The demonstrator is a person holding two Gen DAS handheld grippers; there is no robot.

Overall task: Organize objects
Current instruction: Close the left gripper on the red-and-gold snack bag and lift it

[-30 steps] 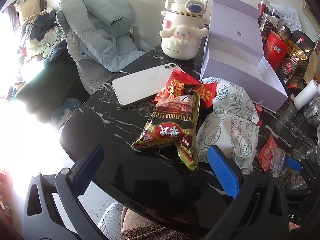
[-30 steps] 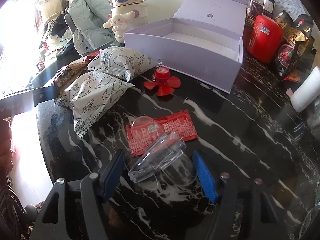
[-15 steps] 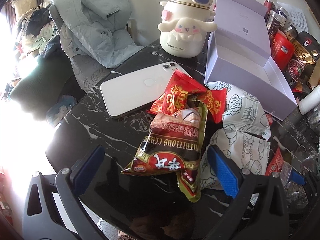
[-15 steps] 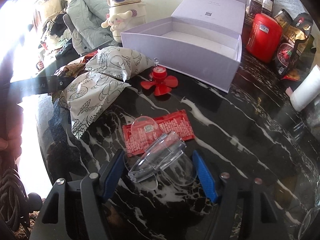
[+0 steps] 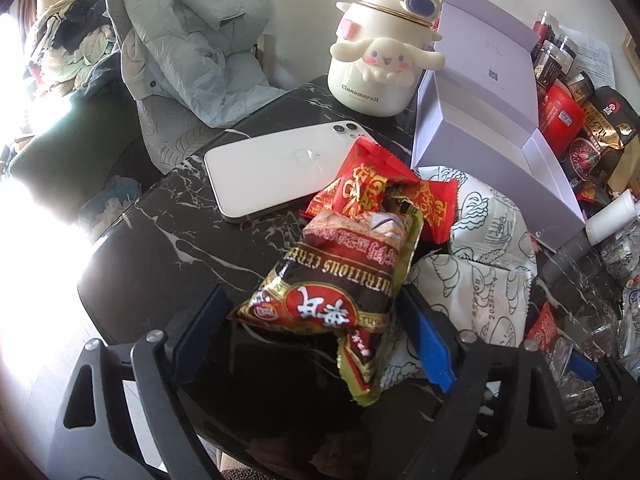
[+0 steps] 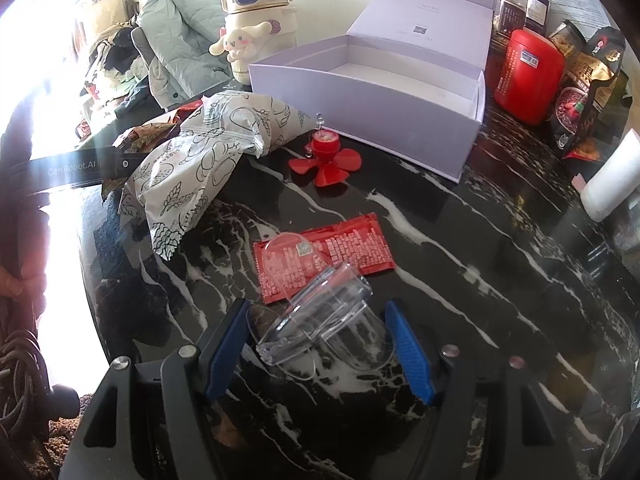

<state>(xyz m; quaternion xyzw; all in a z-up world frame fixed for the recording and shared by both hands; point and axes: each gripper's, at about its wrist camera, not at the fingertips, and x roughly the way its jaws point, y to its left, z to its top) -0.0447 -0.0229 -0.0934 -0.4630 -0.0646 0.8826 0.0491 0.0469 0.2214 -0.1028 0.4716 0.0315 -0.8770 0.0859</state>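
Observation:
A brown and green cereal snack bag lies on the black marble table, partly on top of red snack packets. My left gripper straddles the bag's near end and its jaws are closing; the blue pads stand close beside the bag but show no squeeze on it. My right gripper is shut on a clear plastic container with a hinged lid, just above a flat red sachet. An open lavender box stands behind, with nothing in it.
A white phone lies face down left of the snacks. White patterned bags, a red flower-shaped piece and a cream cartoon jug crowd the back. A red canister and packets line the right. A coat-covered chair is beyond the table.
My left gripper has come forward and down over the cereal bag, and its jaws have narrowed around it. The right gripper and its clear container have not moved.

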